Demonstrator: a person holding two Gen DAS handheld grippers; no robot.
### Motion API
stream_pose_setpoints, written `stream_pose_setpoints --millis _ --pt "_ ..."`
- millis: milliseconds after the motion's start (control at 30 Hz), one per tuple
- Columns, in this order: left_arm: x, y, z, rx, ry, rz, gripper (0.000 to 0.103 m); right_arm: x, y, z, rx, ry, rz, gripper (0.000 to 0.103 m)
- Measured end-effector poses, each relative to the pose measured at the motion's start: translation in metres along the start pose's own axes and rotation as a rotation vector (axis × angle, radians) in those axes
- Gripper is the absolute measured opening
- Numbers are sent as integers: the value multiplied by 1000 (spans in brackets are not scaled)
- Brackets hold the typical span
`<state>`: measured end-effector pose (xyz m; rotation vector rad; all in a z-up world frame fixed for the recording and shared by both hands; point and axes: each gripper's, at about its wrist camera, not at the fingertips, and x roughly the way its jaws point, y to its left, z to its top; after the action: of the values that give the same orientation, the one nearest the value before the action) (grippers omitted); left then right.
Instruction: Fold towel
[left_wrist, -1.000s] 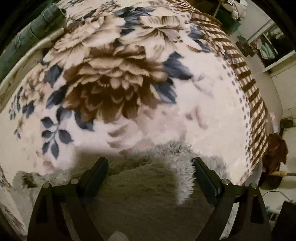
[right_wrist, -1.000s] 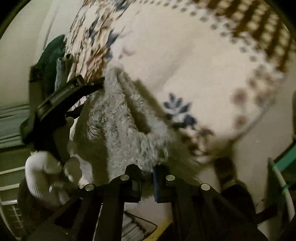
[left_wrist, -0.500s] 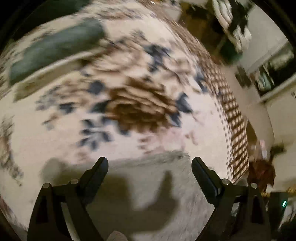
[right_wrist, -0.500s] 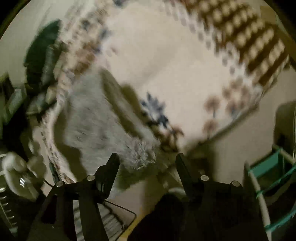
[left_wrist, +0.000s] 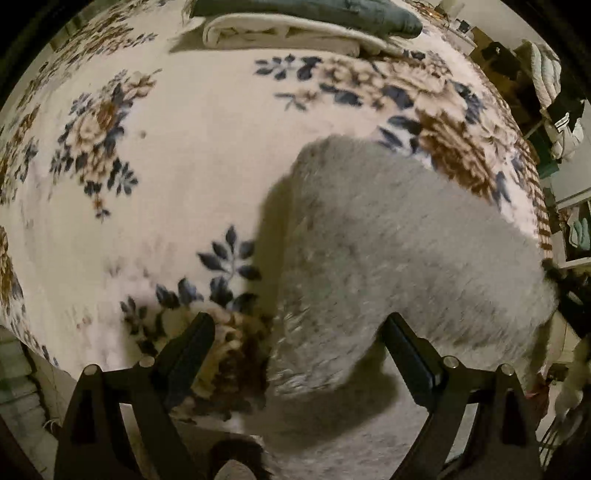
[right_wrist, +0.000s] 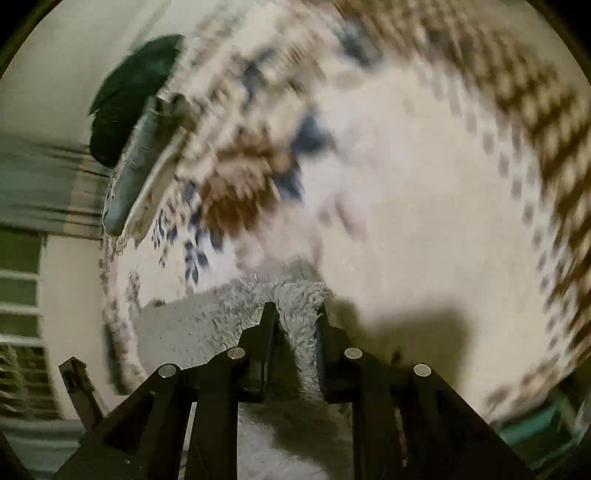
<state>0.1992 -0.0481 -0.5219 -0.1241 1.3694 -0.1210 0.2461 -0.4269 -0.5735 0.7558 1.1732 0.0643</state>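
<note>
A fluffy grey towel (left_wrist: 399, 236) lies on the floral blanket (left_wrist: 184, 147) that covers the bed, reaching from the middle of the left wrist view to its right side. My left gripper (left_wrist: 297, 325) hovers open over the towel's near left corner, with towel pile and blanket between its fingers. In the blurred right wrist view, my right gripper (right_wrist: 295, 314) is shut on a raised fold at the grey towel's (right_wrist: 207, 325) edge. A dark shape at the towel's far right corner (left_wrist: 570, 291) looks like that right gripper.
A stack of folded cloths (left_wrist: 295, 26), dark green on cream, sits at the far edge of the bed; the right wrist view shows that stack (right_wrist: 144, 173) at the left. Shelves with clutter (left_wrist: 550, 81) stand right of the bed. The bed's near edge drops off below my left fingers.
My right gripper was shut on the towel, opened half a second ago, and is shut again on a fold of it. The left gripper stayed open while its view swung left.
</note>
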Motion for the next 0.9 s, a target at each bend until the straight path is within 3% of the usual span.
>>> stream_pose_setpoints --millis 33,167,300,433,533,567,633,667,700,767,900 --pt "-2 0 1 -7 0 -12 93 -2 3 2 -16 -25 -28 19" --pt "-10 -6 5 8 -11 1 93 17 2 3 -34 57 -70 25" --pt "-27 -7 5 20 -48 -13 93 -22 -9 -19 24 23 -46 57" --pt "-21 -9 5 20 -35 -20 93 -33 -33 -59 56 96 -21 57" --pt "-10 -6 1 5 -4 -30 93 -9 -65 -87 35 236 -198 58" --pt "-9 -5 -1 2 -3 -45 93 -6 -75 -92 64 252 -169 58" --pt "-9 -1 -5 -11 -10 -88 93 -13 -83 -94 112 222 -24 58" --pt "-8 1 -7 -17 -14 -126 93 -17 -82 -93 105 203 47 65" --pt "-6 5 -9 -27 -17 -184 93 -22 -79 -91 87 173 102 80" --pt "-1 10 -12 -34 -27 -271 93 -22 -74 -88 44 146 150 98" --pt "31 20 -16 -45 17 -385 93 26 -69 -84 -10 247 278 99"
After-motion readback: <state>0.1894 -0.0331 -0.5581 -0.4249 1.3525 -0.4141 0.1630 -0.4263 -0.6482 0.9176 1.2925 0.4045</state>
